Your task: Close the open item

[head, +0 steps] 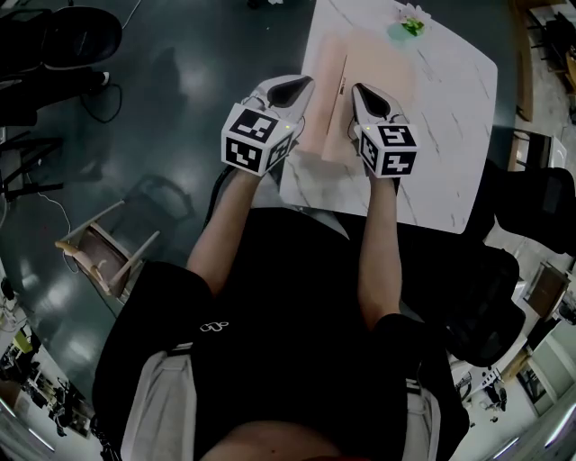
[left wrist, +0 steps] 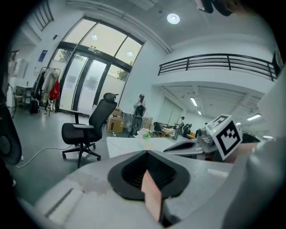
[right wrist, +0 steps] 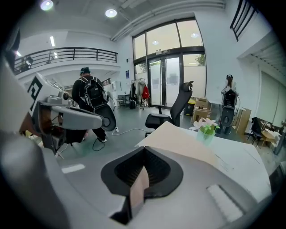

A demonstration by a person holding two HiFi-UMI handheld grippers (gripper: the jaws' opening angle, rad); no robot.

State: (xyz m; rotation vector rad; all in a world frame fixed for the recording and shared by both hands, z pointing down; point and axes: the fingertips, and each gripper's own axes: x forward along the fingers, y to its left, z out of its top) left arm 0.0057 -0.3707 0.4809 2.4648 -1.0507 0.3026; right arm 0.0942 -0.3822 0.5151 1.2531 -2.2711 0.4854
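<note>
A pale pink folder [head: 378,63] lies open on the white marble table [head: 450,135], with a crease line down its middle. My left gripper [head: 301,87] sits at the folder's near left edge. My right gripper [head: 360,93] is just right of the crease. Both point away from me, side by side. In the left gripper view the jaws [left wrist: 147,154] are shut, with a thin pink strip [left wrist: 152,197] pinched between them. The right gripper view shows the same: shut jaws [right wrist: 144,150], a pink strip [right wrist: 139,190], and the folder's sheet [right wrist: 178,138] sloping up beyond.
A small potted flower [head: 409,22] stands at the table's far edge. A black office chair [left wrist: 85,129] stands on the floor past the table. A wooden chair [head: 103,252] lies to my left and a black chair [head: 531,207] is at my right. A person with a backpack [right wrist: 91,100] stands far off.
</note>
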